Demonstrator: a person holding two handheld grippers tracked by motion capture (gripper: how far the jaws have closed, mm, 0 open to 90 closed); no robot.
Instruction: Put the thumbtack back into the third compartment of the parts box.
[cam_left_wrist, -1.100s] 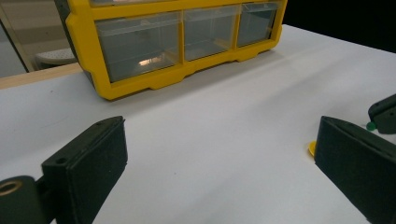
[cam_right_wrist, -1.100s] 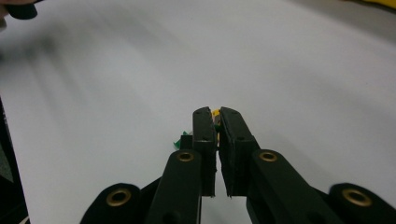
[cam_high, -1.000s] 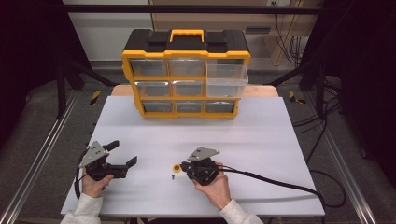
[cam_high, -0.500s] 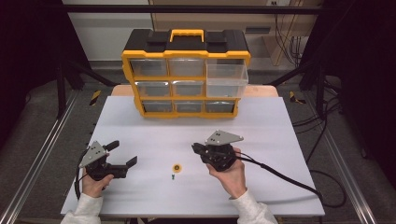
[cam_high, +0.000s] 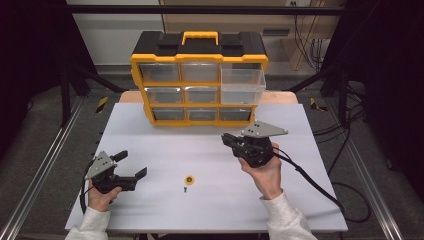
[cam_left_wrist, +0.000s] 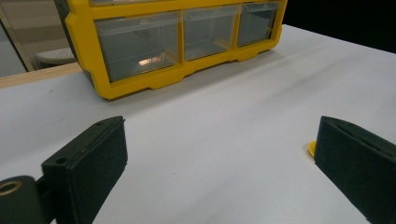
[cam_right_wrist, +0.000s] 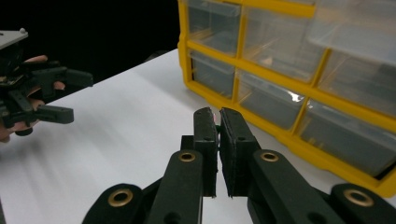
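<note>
A small yellow washer (cam_high: 189, 180) and a tiny dark screw (cam_high: 185, 189) lie on the white table (cam_high: 165, 145) near its front middle. My left gripper (cam_high: 132, 164) rests at the front left, open and holding nothing; in the left gripper view (cam_left_wrist: 219, 158) the washer's edge (cam_left_wrist: 311, 148) peeks out beside the right jaw. My right gripper (cam_high: 227, 139) is raised above the table's right middle, pointing left, its jaws shut (cam_right_wrist: 218, 116). A tiny pale speck sits between the tips; I cannot tell what it is.
A yellow and black drawer organizer (cam_high: 200, 90) with clear drawers stands at the table's far edge (cam_left_wrist: 140, 46) (cam_right_wrist: 280, 88). Its top right drawer (cam_high: 242, 85) is pulled out. The right gripper's cable (cam_high: 310, 185) trails off the table's right edge.
My right gripper has risen from beside the washer and moved right and toward the organizer, jaws staying shut. The left gripper has kept still.
</note>
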